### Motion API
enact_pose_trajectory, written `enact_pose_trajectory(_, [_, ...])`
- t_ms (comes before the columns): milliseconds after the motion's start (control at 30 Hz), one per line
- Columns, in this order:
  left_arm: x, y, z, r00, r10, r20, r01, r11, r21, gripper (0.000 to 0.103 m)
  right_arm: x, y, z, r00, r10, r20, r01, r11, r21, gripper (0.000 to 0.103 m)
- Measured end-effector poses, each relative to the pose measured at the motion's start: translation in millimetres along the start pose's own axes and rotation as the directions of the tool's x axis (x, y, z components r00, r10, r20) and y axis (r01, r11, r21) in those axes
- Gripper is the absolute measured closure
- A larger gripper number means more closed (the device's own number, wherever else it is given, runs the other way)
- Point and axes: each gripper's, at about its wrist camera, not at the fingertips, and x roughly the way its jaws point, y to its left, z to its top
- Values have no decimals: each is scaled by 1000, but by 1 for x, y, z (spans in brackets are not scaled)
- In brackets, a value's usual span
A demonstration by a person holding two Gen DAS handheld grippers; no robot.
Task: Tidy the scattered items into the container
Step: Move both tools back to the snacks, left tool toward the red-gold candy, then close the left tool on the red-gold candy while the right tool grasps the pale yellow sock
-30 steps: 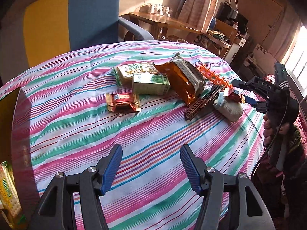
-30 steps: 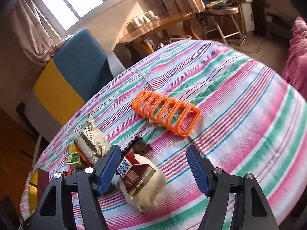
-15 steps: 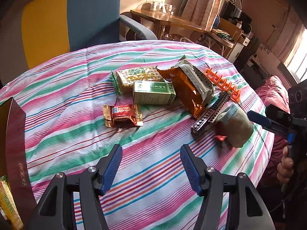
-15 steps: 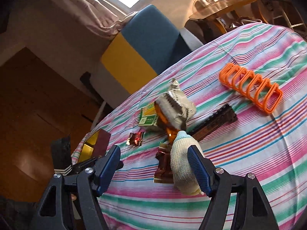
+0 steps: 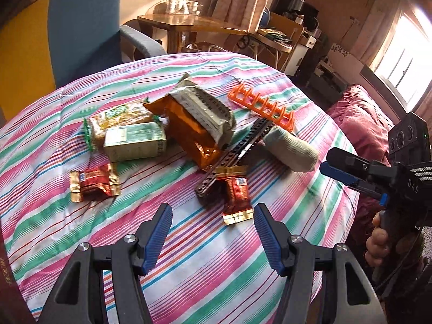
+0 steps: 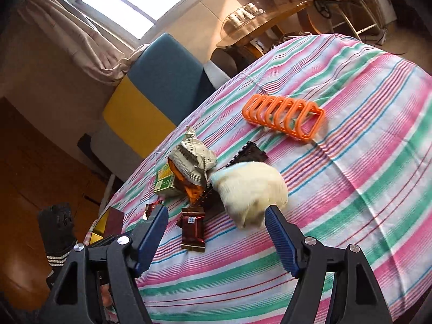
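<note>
Scattered on the striped tablecloth [image 5: 81,237] lie a red snack packet [image 5: 93,182], a second red packet [image 5: 236,197] [image 6: 193,229], a green box [image 5: 135,141], a biscuit packet [image 5: 118,114], an orange-and-grey bag [image 5: 197,118], a dark brick strip [image 5: 237,151], an orange rack [image 5: 260,106] [image 6: 286,117] and a rolled pale sock [image 5: 291,148] [image 6: 251,186]. My left gripper [image 5: 212,224] is open above the cloth, just short of the second packet. My right gripper [image 6: 216,221] [image 5: 337,167] has its jaws opening, pressing on nothing; the sock lies just ahead of its right finger.
A dark red and gold container [image 6: 110,221] stands at the table's left edge. A blue-and-yellow armchair [image 5: 81,27] is behind the table, and a wooden side table [image 5: 189,24] with glasses is further back. A hand [image 5: 378,243] holds the right gripper off the table's right edge.
The second red packet, earlier on the sock at the right gripper's finger, now lies on the cloth beside the brick strip. The right gripper swung left and drew back. The left gripper moved closer to the items.
</note>
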Motion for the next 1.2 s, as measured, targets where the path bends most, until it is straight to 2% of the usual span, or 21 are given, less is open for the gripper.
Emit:
enact_pose_trajectory(200, [21, -14, 4, 999, -23, -31, 23, 999, -25, 41, -8, -8, -8, 1000, -21, 9, 21, 1000, 16, 25])
enact_pose_trajectory(367, [35, -22, 7, 999, 0, -55, -2, 999, -32, 46, -8, -11, -13, 999, -42, 12, 42, 999, 16, 25])
enact_pose_trajectory(467, [45, -26, 8, 997, 25, -67, -28, 999, -31, 50, -9, -13, -13, 999, -50, 16, 50, 999, 18, 24])
enact_pose_trajectory(533, [51, -26, 10, 996, 45, -71, -47, 998, -32, 59, -9, -14, -13, 998, -55, 15, 55, 998, 15, 24])
enact_pose_trajectory(733, [52, -21, 8, 996, 58, -63, -59, 998, -15, 73, -8, -13, -8, 996, -90, 29, 90, 996, -11, 24])
enact_pose_trajectory(867, [44, -14, 4, 997, 43, -59, -44, 999, -24, 73, 1, 2, 4, 991, -129, 38, 132, 985, -107, 23])
enact_pose_trajectory(1000, [30, -4, -5, 998, 19, -57, -21, 999, -37, 74, 22, 25, 17, 984, -180, 12, 177, 951, -251, 20])
enact_pose_trajectory(1100, [18, 9, -15, 998, 12, -53, -16, 998, -67, 74, 46, 40, 18, 967, -251, -47, 214, 896, -388, 17])
enact_pose_trajectory(1200, [5, 23, -27, 999, 23, -48, -27, 995, -96, 74, 64, 45, 12, 945, -319, -78, 245, 844, -477, 18])
